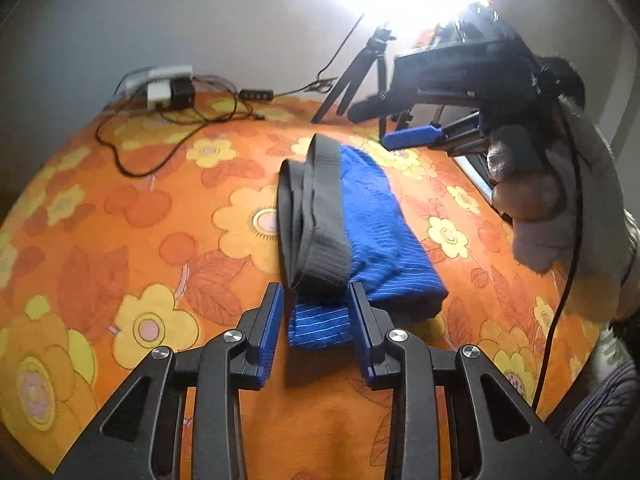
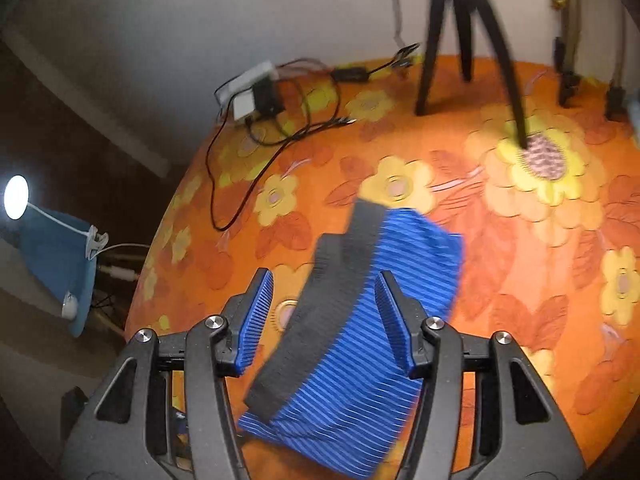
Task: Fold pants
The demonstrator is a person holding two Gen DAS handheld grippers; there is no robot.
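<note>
The pants (image 1: pixel 380 240) are blue with thin light stripes and a dark grey waistband (image 1: pixel 312 216). They lie folded in a compact bundle on the orange flowered cloth (image 1: pixel 160 208). My left gripper (image 1: pixel 316 292) is open, its blue pads on either side of the bundle's near end. The right gripper (image 1: pixel 412 136) shows at the far right, above the cloth beyond the pants. In the right wrist view the pants (image 2: pixel 360 344) lie under my open right gripper (image 2: pixel 324 280), with the waistband (image 2: pixel 328 320) between the fingers.
A power strip with plugs and black cables (image 1: pixel 172 92) lies at the cloth's far left edge. A black tripod (image 1: pixel 360 72) stands at the back, seen also in the right wrist view (image 2: pixel 468 40). A bright lamp glares at top right. A blue cloth (image 2: pixel 60 264) hangs beyond the table's left edge.
</note>
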